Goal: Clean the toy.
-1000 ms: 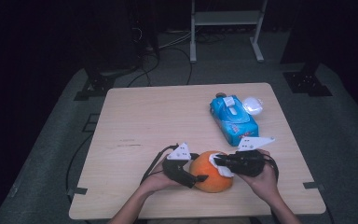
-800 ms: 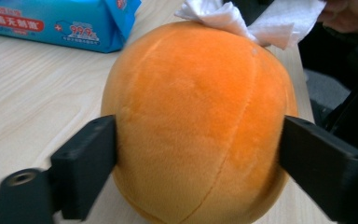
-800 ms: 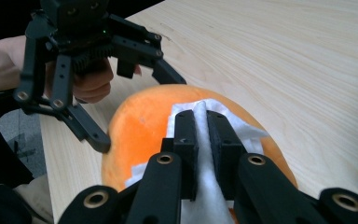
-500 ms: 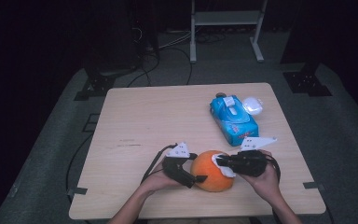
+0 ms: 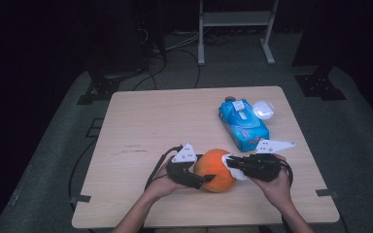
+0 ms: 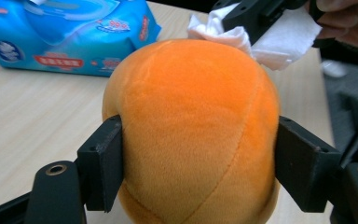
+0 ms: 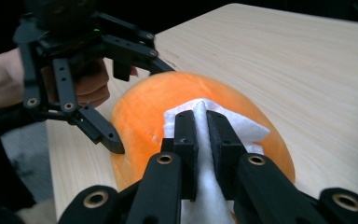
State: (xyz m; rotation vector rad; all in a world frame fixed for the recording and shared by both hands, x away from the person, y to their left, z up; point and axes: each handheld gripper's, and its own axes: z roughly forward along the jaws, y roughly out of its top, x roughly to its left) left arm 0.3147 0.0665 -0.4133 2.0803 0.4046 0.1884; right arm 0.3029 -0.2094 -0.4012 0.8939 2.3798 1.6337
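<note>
The left tongs have just been closing and now clamp the orange plush ball on the counter. The right tongs, clenched on a white wipe, can rub it steadily.

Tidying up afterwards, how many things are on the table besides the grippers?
3: an orange plush at the near edge, a wipes pack far right, a white lid beside it.
</note>
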